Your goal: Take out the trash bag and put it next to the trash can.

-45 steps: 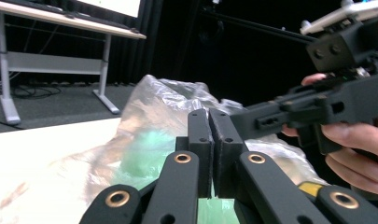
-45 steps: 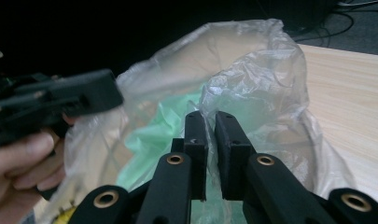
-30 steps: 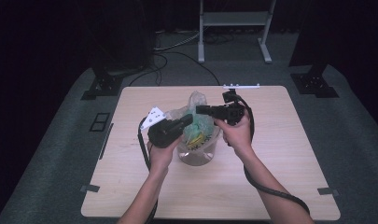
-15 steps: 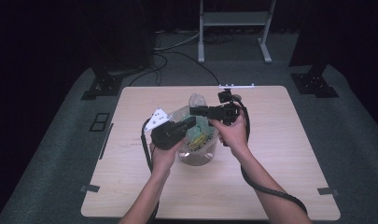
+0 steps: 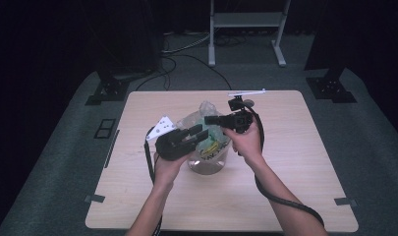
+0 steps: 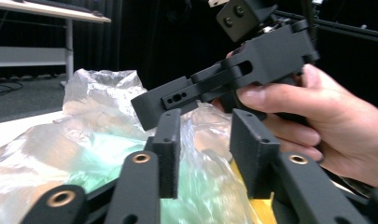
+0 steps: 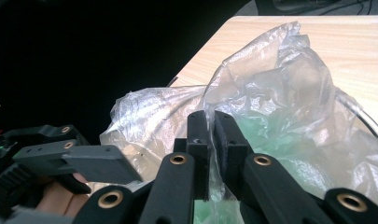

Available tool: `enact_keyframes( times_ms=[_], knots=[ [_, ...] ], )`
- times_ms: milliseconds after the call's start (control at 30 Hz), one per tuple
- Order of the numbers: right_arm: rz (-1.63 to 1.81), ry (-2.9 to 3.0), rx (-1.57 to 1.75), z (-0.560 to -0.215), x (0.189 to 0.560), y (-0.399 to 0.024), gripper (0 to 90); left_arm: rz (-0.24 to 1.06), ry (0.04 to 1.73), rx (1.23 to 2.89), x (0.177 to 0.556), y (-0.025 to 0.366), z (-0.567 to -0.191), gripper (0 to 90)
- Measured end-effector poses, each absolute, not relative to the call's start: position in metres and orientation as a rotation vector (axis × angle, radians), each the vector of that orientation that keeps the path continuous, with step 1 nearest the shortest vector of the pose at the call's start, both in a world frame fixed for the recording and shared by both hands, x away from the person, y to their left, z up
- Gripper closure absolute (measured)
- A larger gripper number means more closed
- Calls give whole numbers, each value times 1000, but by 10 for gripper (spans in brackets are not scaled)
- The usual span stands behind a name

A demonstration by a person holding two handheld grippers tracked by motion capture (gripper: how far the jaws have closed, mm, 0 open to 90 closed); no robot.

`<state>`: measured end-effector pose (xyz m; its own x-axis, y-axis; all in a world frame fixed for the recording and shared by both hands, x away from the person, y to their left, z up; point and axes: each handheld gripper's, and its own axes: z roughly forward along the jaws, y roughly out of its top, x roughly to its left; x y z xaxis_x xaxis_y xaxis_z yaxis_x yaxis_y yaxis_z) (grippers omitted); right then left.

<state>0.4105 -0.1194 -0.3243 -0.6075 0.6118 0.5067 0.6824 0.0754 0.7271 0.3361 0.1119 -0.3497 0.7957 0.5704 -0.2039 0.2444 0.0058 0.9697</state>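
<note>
1. The clear plastic bag (image 5: 206,129) sits in a see-through tub (image 5: 209,164) in the middle of the wooden table (image 5: 295,191), with something green and yellow inside it
2. Your right gripper (image 7: 210,130) has just been closing, and its jaws are pinched tight on a fold of the bag
3. Your left gripper (image 6: 207,144) has just been opening; its jaws stand apart with bag plastic between them, not squeezed
4. Both grippers are up over the tub, very near each other
</note>
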Motion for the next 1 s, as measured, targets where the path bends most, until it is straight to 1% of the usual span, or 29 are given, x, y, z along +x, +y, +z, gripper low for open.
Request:
enact_keyframes(
  times_ms=[133,200,233,333,533,600,800,900,1000],
  knots=[
    [-1596,-2236,-1369,-326,411,-122,869,292,678,1575,333,120,-349,522],
    [-1604,-2225,-1370,-327,412,-123,869,298,698,1565,331,125,-349,456],
    [-1605,-2218,-1370,-328,412,-124,869,297,705,1562,330,128,-350,436],
    [-1609,-2205,-1377,-328,414,-127,869,307,720,1541,327,135,-350,394],
    [-1614,-2183,-1396,-328,417,-133,869,369,735,1571,321,142,-349,296],
    [-1620,-2171,-1402,-328,418,-135,869,393,735,1580,318,144,-348,281],
    [-1640,-2134,-1408,-326,421,-139,869,418,736,1581,314,148,-347,197],
    [-1648,-2124,-1409,-324,421,-140,871,437,737,1591,313,151,-346,169],
    [-1654,-2116,-1411,-321,422,-142,871,450,751,1594,312,154,-348,113]
  ],
)
